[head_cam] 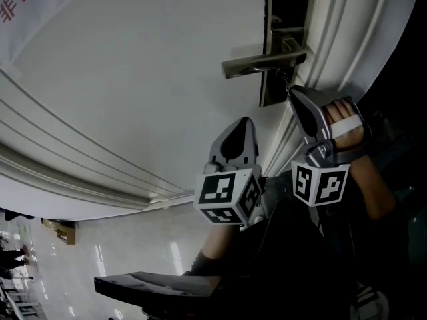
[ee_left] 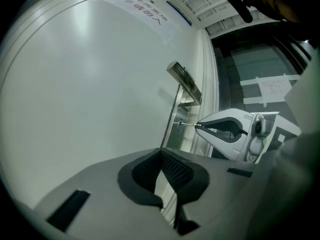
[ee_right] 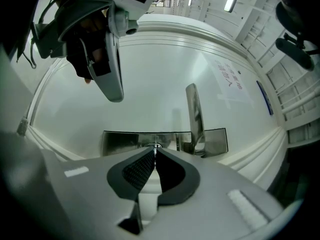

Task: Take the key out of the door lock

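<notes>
A thin metal key (ee_left: 188,125) sticks out of the keyhole (ee_left: 180,124) in the steel lock plate (ee_right: 120,143), below the lever handle (head_cam: 260,63). My right gripper (head_cam: 291,89) is shut on the key's outer end, and in its own view its dark pads (ee_right: 140,166) meet right at the key (ee_right: 156,145). The key's shaft still reaches the keyhole. My left gripper (head_cam: 246,121) hangs lower and to the left, a short way off the white door (head_cam: 147,79), shut with nothing in it.
The door frame mouldings (head_cam: 347,39) run along the right of the lock. A person's hand (head_cam: 347,122) holds the right gripper. The glossy floor (head_cam: 133,239) lies below, and a dark ledge (head_cam: 153,287) juts in at the bottom.
</notes>
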Demonstrator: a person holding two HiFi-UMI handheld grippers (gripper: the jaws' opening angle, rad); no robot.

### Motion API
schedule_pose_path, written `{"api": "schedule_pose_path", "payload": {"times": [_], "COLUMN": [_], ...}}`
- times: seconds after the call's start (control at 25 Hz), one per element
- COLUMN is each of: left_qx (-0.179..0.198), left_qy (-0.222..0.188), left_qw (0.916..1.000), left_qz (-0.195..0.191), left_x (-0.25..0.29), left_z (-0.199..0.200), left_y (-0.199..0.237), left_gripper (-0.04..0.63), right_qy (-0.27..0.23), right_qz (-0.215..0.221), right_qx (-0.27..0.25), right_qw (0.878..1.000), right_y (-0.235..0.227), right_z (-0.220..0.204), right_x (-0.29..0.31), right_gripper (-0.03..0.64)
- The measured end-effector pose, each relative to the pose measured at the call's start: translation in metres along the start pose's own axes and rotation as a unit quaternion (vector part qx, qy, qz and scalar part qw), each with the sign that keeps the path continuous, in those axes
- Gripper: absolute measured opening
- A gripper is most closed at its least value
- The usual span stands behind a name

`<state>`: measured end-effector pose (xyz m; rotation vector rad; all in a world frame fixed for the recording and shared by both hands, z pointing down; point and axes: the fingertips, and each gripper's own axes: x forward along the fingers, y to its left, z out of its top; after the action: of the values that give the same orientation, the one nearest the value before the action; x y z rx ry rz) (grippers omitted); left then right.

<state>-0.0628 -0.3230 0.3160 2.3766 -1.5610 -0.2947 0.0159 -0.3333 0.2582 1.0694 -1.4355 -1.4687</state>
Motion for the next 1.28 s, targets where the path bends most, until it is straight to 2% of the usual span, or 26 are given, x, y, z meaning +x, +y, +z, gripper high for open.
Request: {"api": "schedule_pose_path", "payload": {"times": [1.28], "left_qx": [-0.004], "left_qy": [-0.001], "left_qw": [1.0], "left_qz": [0.003], "left_x": [-0.008], "left_z": [-0.0025], "left_y": [-0.0029], "left_gripper": [0.0], "right_qy": [0.001], "right_qz": [-0.004], "right_qx": [-0.004], "right_qw": [1.0], "right_y": [0.0008], "right_z": [0.0012], "right_x": [-0.0074], "right_gripper": [0.012]}}
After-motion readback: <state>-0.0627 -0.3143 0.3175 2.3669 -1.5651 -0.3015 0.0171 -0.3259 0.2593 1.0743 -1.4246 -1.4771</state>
